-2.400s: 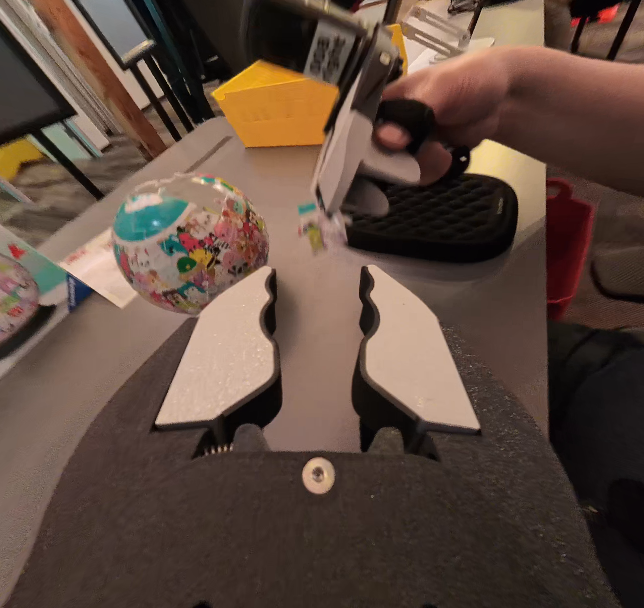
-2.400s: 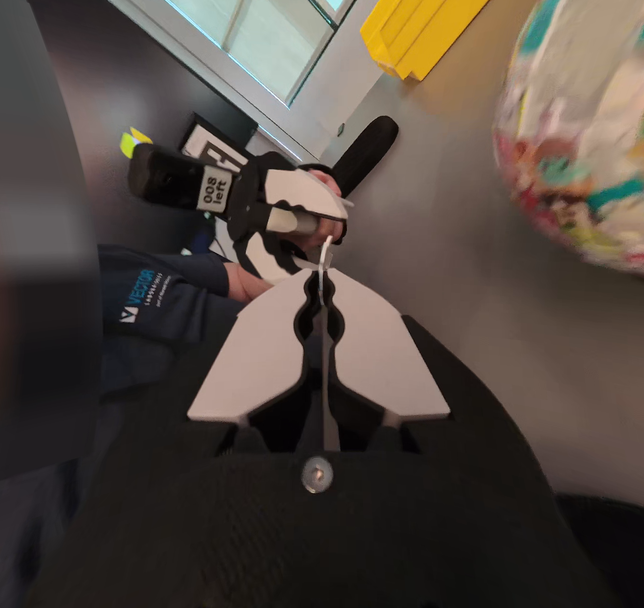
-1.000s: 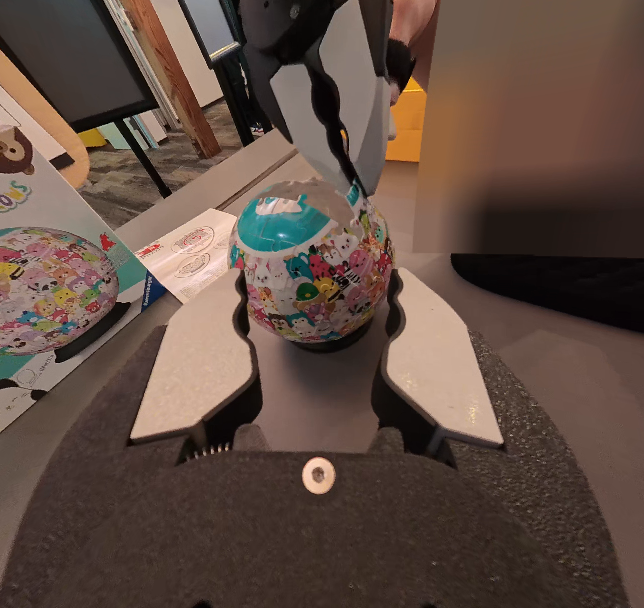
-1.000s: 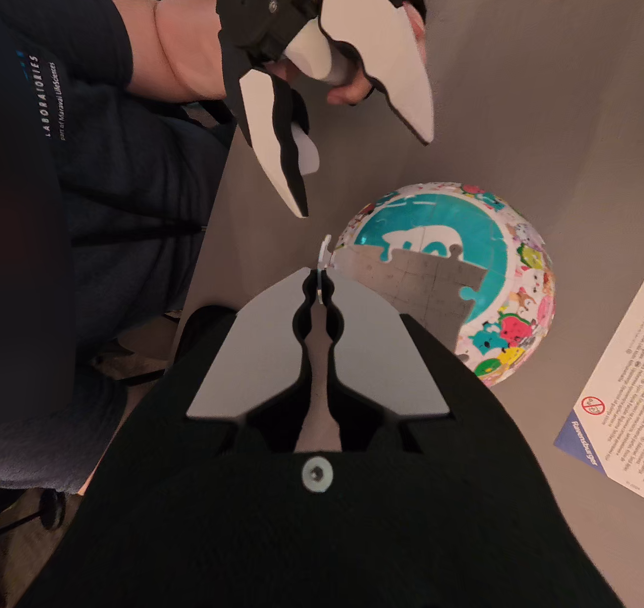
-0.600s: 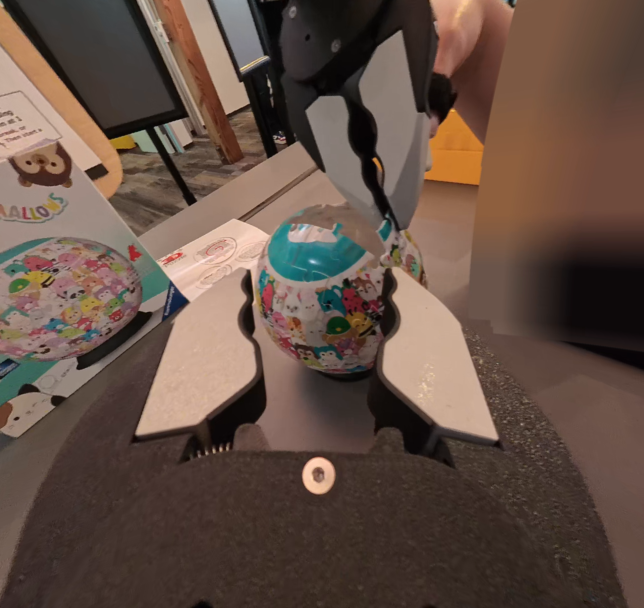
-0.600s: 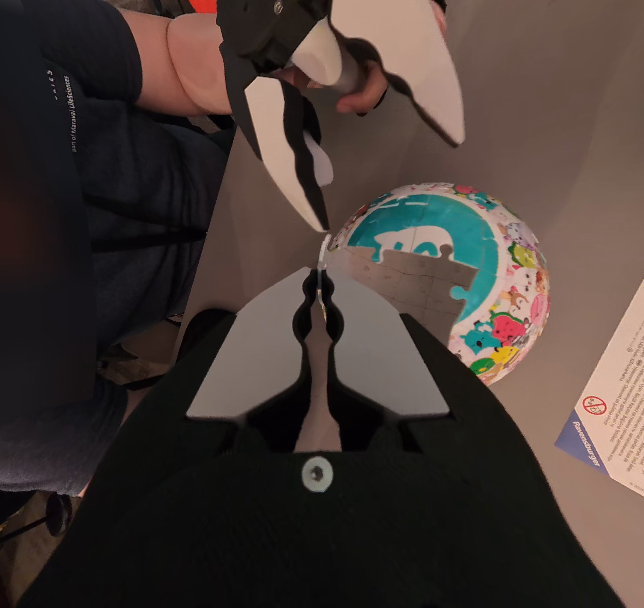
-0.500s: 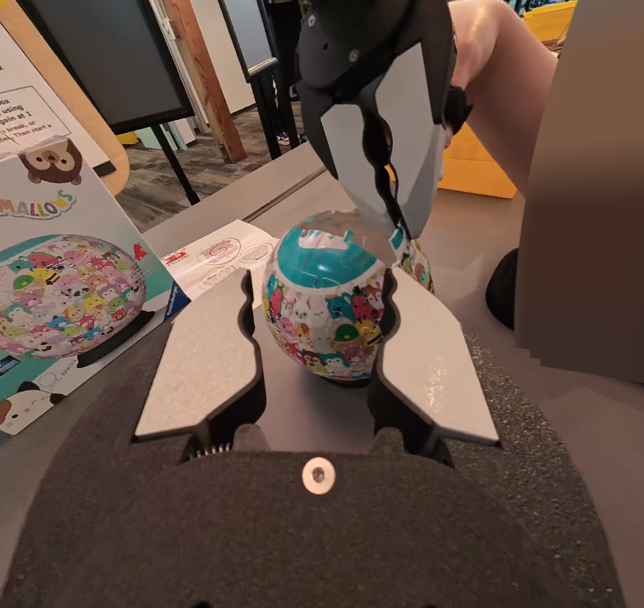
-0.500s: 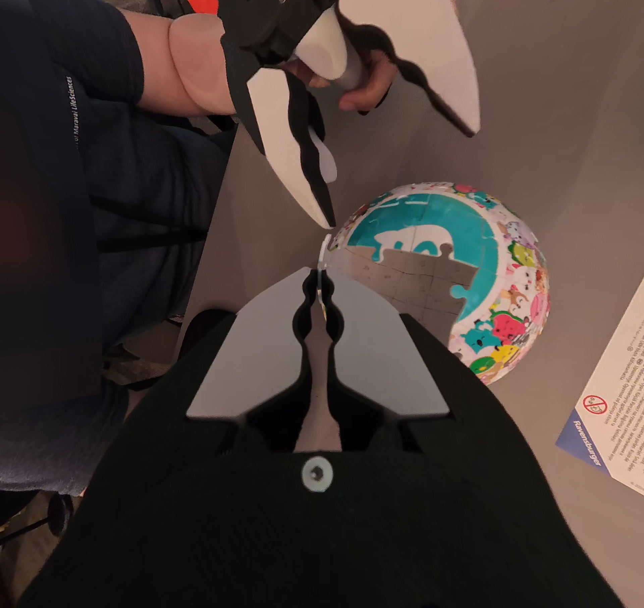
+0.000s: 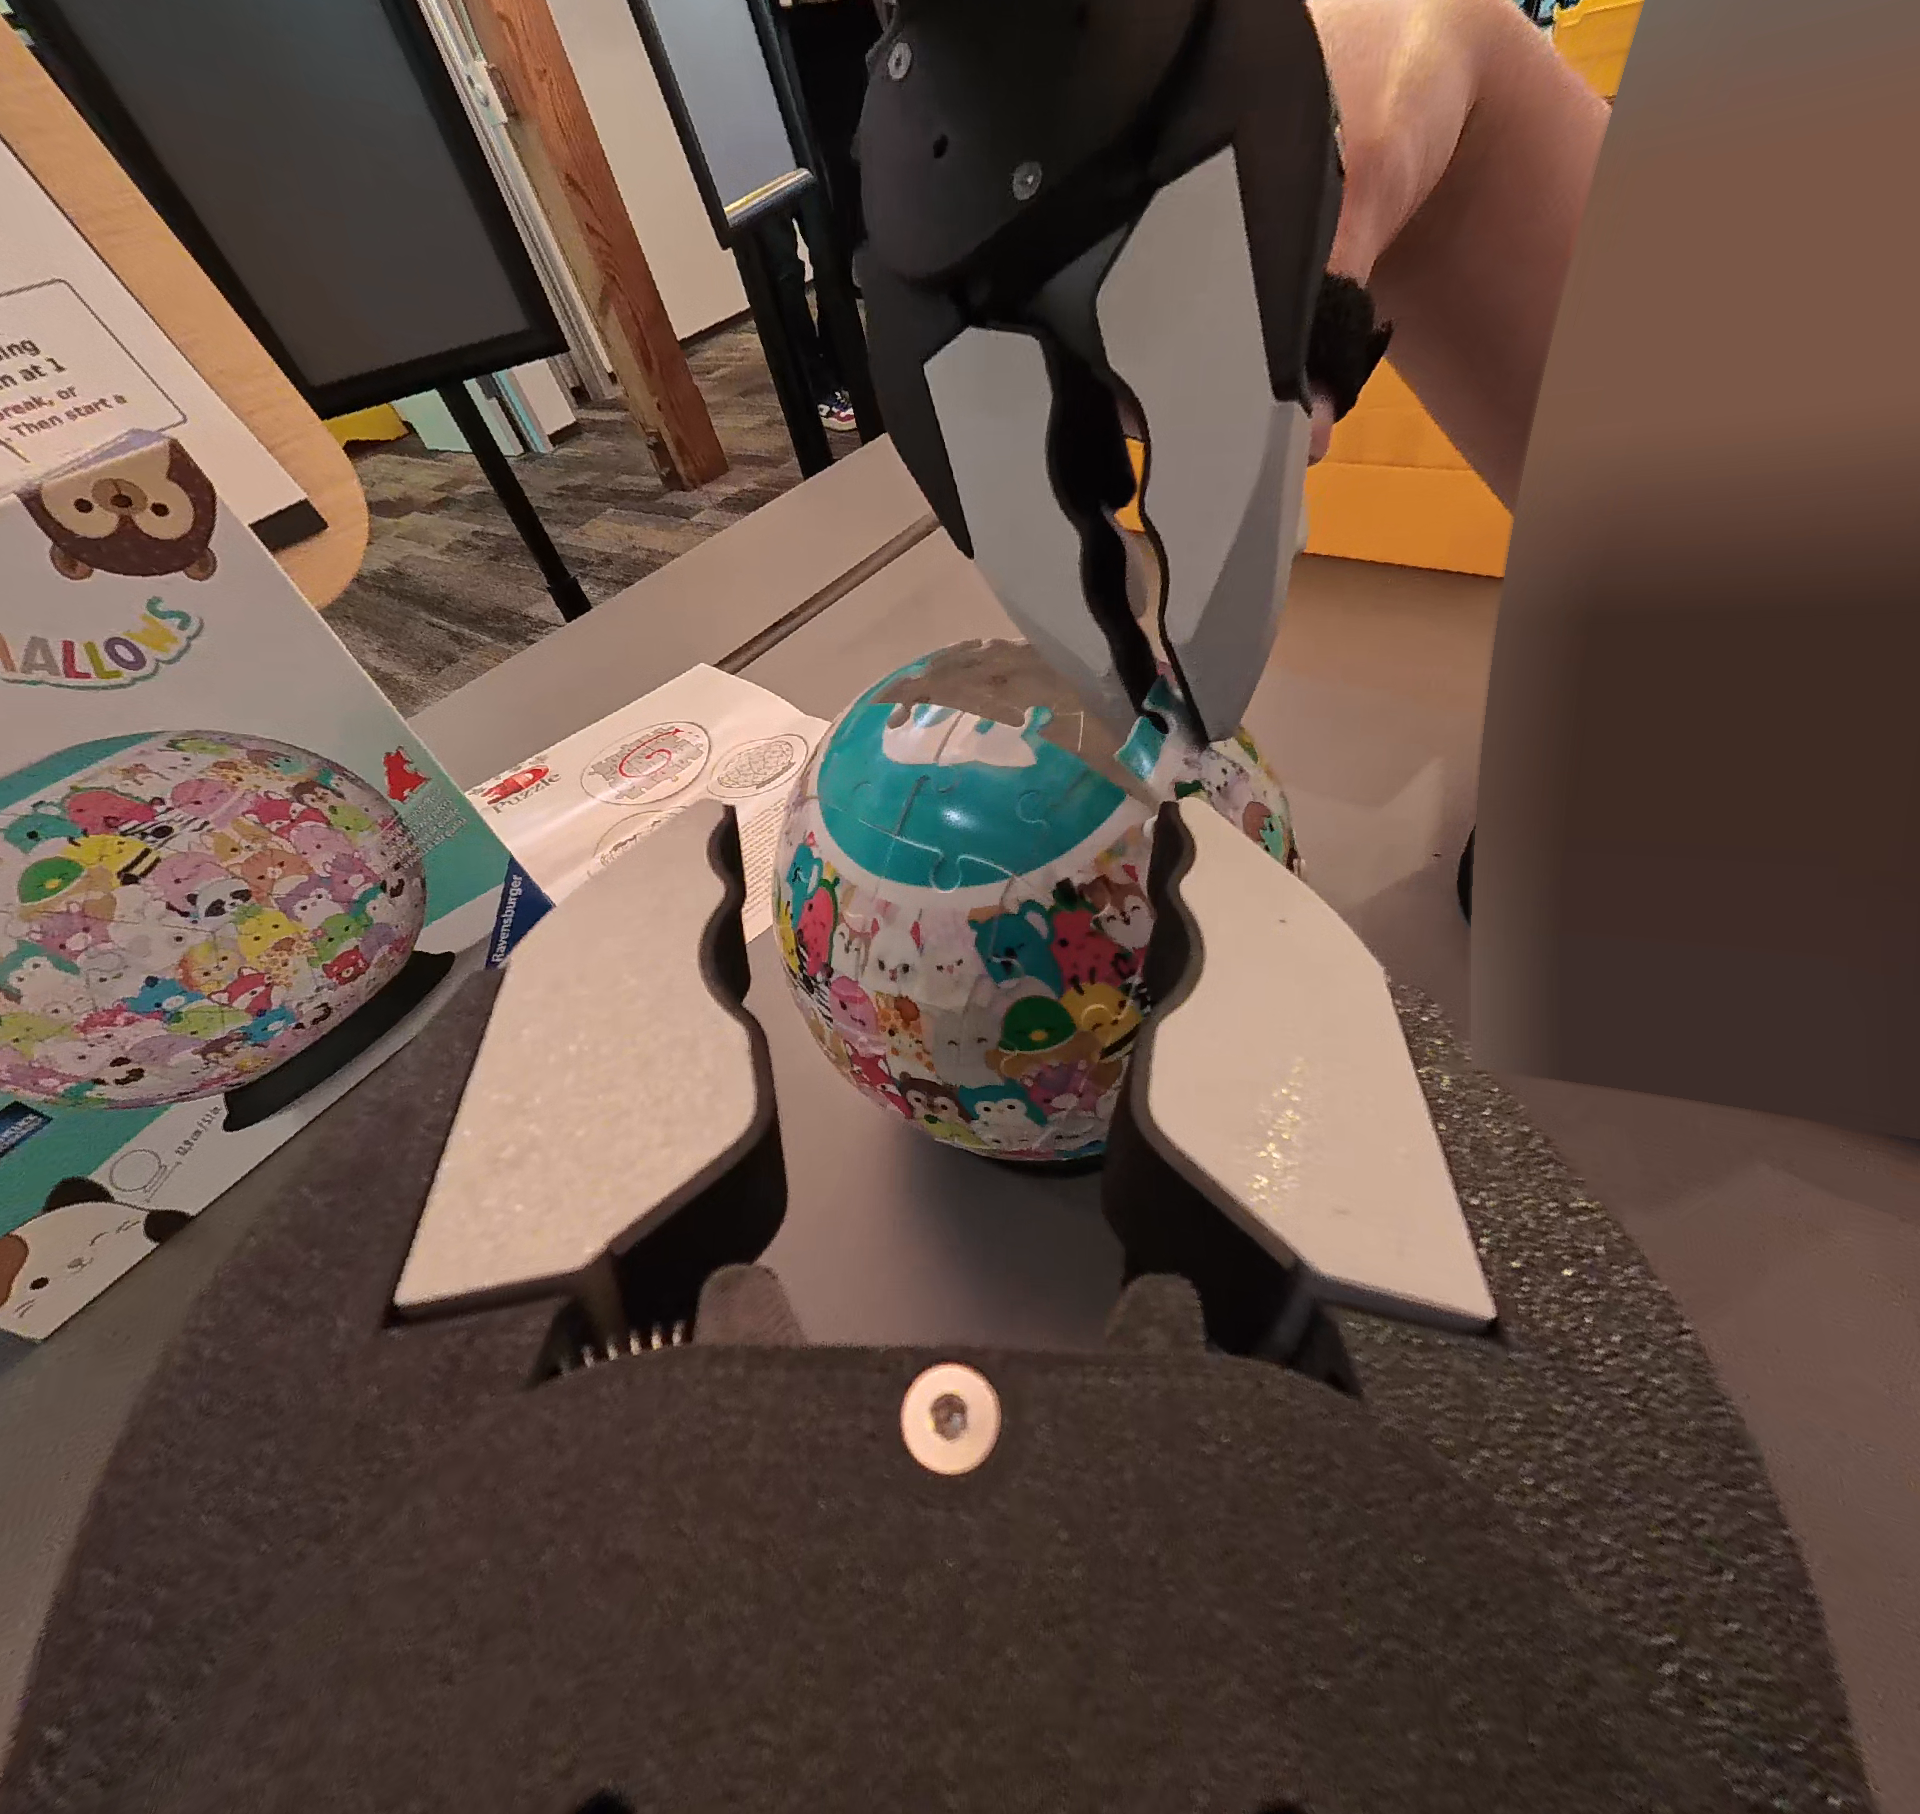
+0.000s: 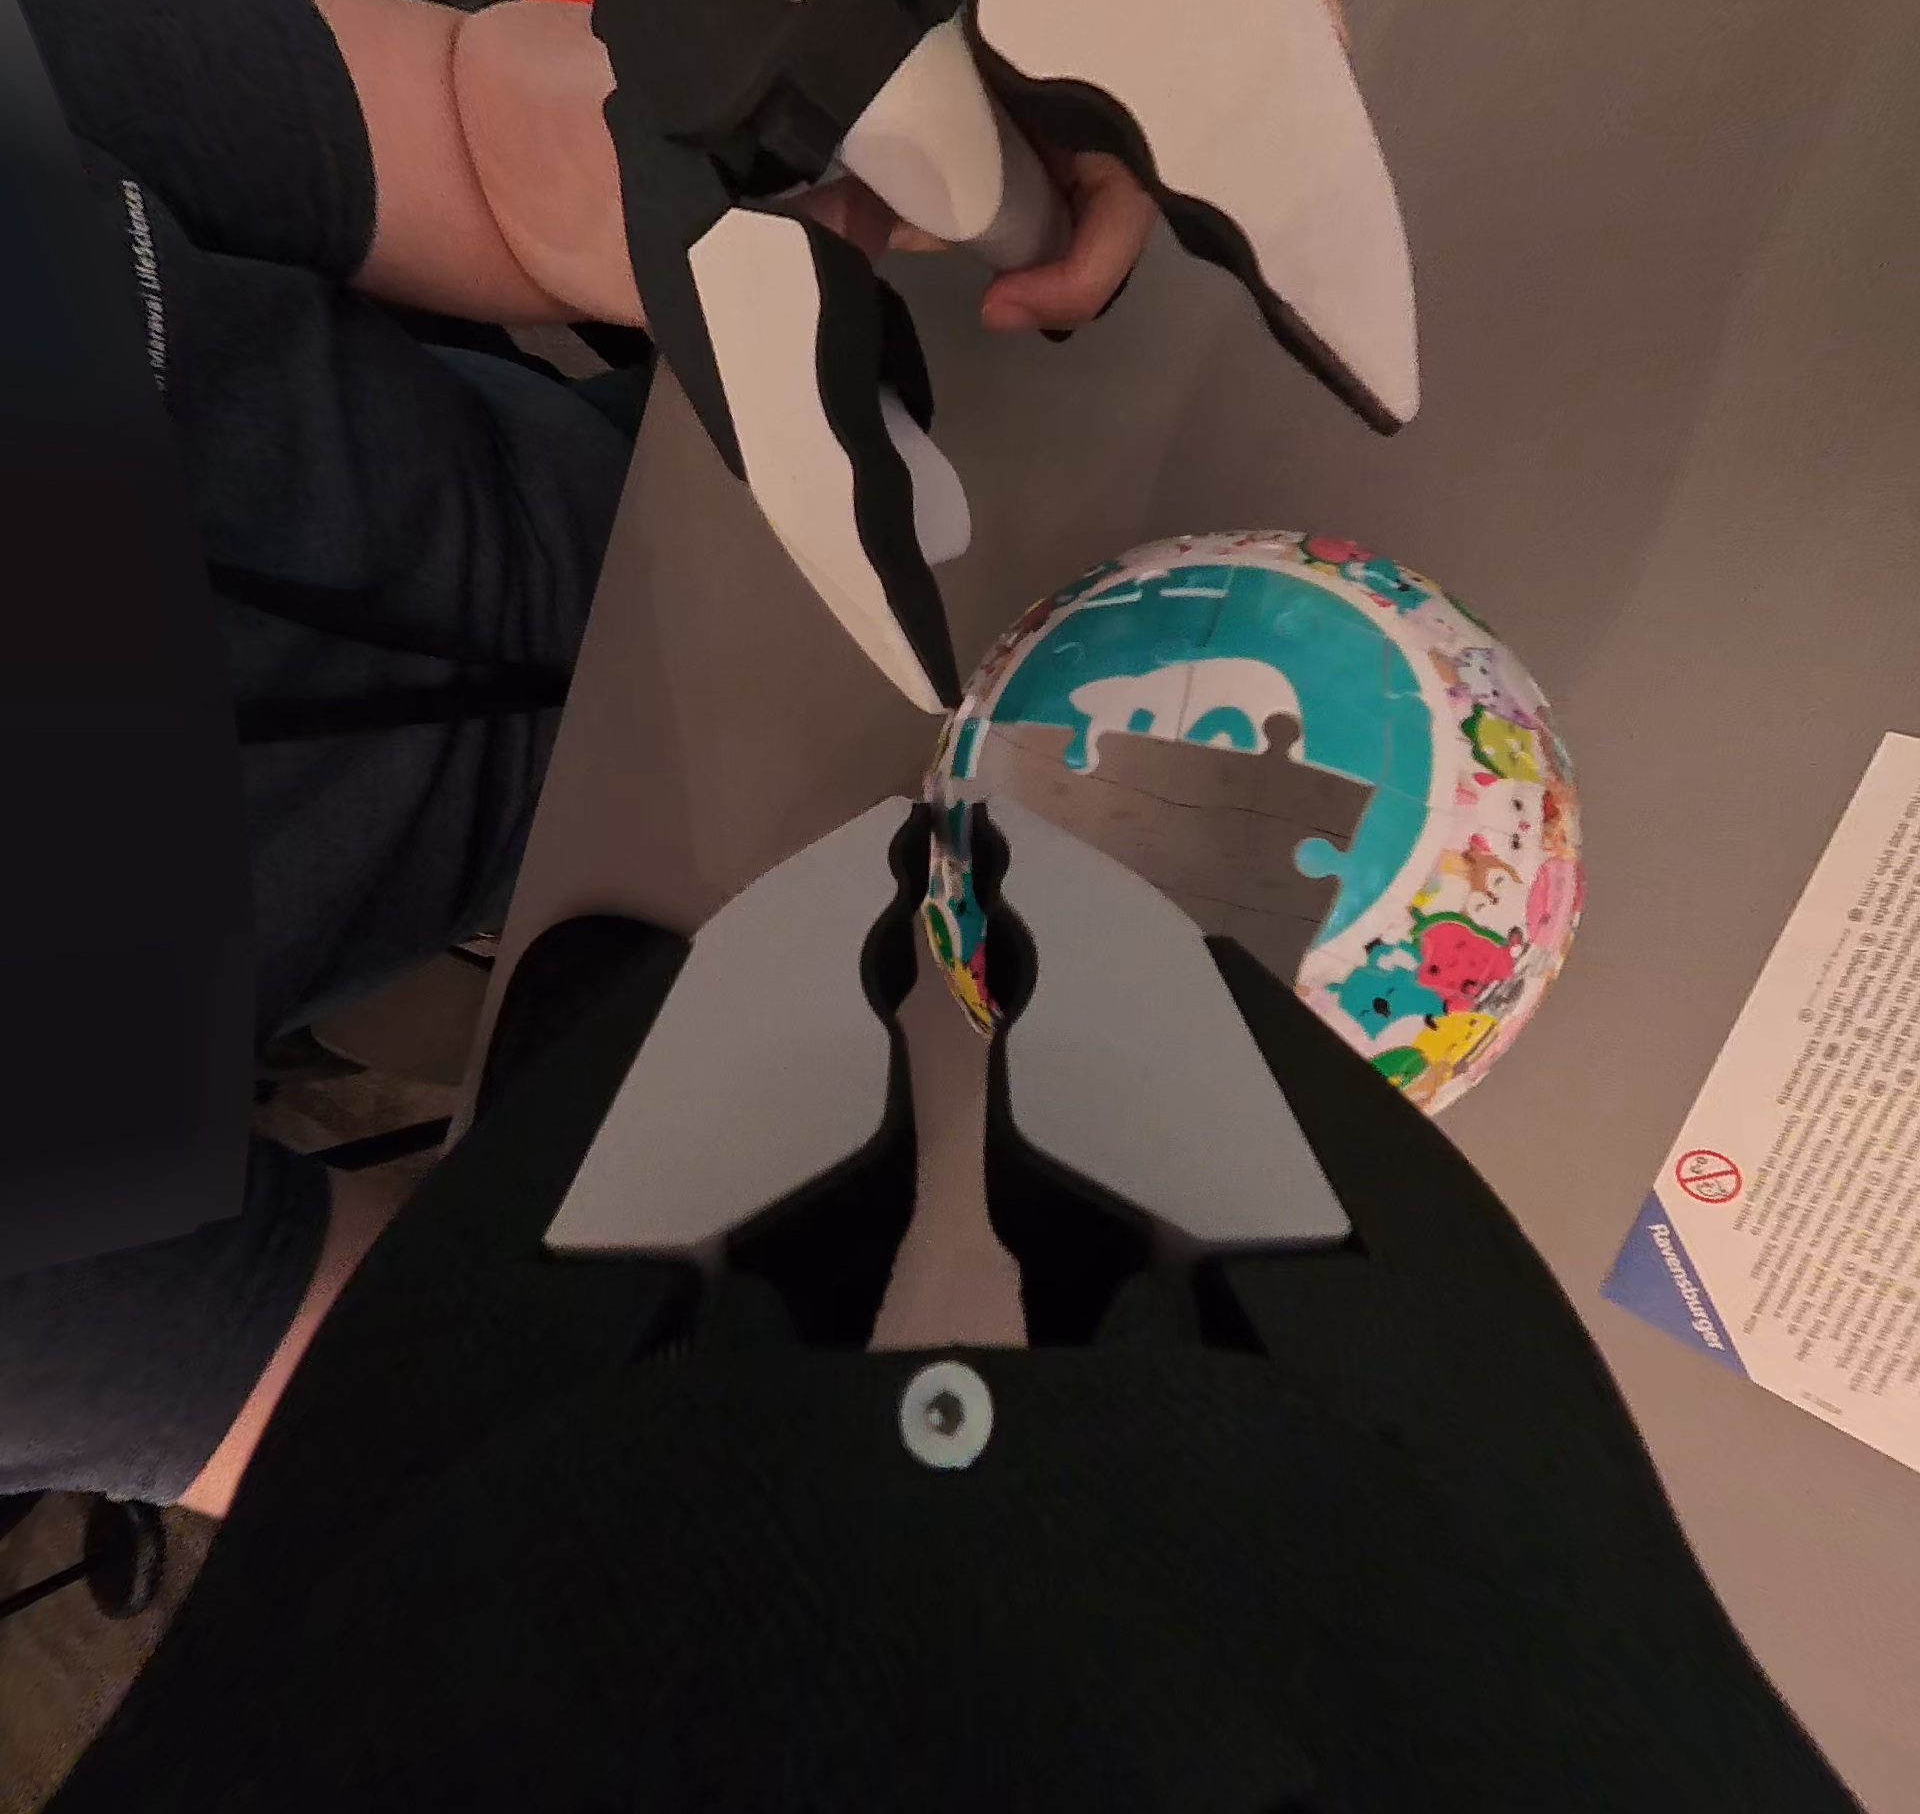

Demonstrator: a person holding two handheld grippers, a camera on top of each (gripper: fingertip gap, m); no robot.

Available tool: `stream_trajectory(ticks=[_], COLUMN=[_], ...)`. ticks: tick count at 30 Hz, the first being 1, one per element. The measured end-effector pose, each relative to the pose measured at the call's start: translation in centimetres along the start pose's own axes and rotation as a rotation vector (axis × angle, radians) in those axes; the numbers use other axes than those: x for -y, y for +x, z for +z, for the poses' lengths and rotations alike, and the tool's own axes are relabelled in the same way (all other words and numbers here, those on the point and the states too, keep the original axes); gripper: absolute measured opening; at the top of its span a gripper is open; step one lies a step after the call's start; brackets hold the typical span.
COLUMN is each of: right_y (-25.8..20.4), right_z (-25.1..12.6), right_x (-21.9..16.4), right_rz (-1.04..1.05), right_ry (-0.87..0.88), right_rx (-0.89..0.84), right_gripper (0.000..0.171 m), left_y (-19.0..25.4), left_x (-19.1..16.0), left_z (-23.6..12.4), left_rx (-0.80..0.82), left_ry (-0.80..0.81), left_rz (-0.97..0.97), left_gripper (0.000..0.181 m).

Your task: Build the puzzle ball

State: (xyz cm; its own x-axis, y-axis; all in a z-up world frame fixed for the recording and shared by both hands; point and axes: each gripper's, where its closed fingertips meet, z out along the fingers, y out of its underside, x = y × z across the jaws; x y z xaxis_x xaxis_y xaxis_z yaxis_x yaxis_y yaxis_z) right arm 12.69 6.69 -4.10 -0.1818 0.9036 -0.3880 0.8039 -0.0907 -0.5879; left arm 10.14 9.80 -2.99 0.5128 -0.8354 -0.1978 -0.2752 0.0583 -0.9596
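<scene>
The grey tabletop [image 9: 1351,684] carries everything here. At its left edge stands the large cardboard puzzle box [image 9: 208,829], printed with a picture of the finished ball. Just beyond it lies a white paper instruction sheet [image 9: 644,777], which in the right wrist view sits well apart from the ball on the right.

The round plastic puzzle ball [image 9: 966,954], covered in many-coloured cartoon animals with a teal cap, rests on the tabletop near the middle. A gap at its top [image 10: 1195,808] shows the grey inside of the shell.

The left claw [image 9: 945,933] is spread wide, its pale fingers on either side of the ball; from the right wrist view one fingertip [image 10: 914,663] lies right at the ball's edge, though contact cannot be confirmed.

The right claw [image 10: 951,829] comes down from above, pinched onto a small teal puzzle piece [image 9: 1148,741] held at the rim of the gap, edge-on and thin in the right wrist view.
</scene>
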Motion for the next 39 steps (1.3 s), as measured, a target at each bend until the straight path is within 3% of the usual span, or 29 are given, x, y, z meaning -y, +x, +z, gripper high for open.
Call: stream_trajectory(ticks=[39], right_y=[0.5], right_z=[0.1], right_x=[-0.1], right_rz=[-0.015], right_ry=[-0.043], right_rx=[-0.106], right_gripper=[0.012], left_y=[0.0], left_x=[1.2], left_z=[-0.4], left_rx=[0.072], left_ry=[-0.006], left_rz=[0.135], left_gripper=[0.067])
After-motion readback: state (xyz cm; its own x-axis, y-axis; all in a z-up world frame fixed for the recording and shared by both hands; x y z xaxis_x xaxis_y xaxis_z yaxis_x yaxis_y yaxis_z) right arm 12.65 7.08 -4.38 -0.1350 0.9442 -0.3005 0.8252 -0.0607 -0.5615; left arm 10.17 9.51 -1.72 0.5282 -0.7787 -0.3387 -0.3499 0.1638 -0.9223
